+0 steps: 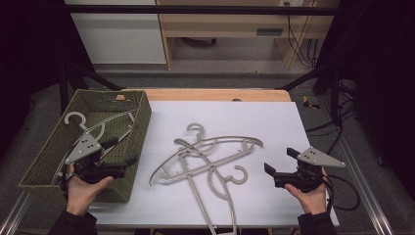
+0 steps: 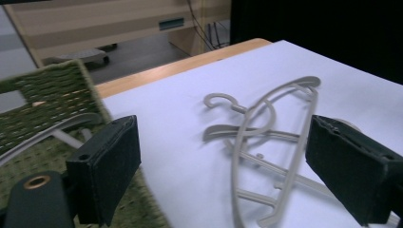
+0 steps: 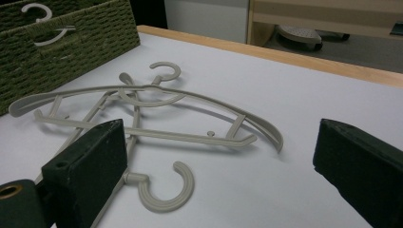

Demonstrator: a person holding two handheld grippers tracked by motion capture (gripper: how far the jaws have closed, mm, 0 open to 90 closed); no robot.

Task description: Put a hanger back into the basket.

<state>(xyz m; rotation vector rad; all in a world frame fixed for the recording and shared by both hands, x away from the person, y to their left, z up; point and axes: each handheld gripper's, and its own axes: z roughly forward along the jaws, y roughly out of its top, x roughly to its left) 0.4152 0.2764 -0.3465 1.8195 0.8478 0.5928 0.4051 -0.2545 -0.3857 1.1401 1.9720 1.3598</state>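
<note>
A pile of grey plastic hangers lies crossed on the white sheet at the table's middle. One more grey hanger rests inside the green woven basket at the left. My left gripper hovers at the basket's near right corner, open and empty. In the left gripper view, its jaws frame the hangers beyond the basket. My right gripper stands open and empty to the right of the pile. The right gripper view has a hanger hook just ahead of its jaws.
The wooden table edge runs along the far side. Beyond it stand a wooden desk and cables on the floor. Bare white sheet lies between the pile and my right gripper. A metal rail borders the table's right side.
</note>
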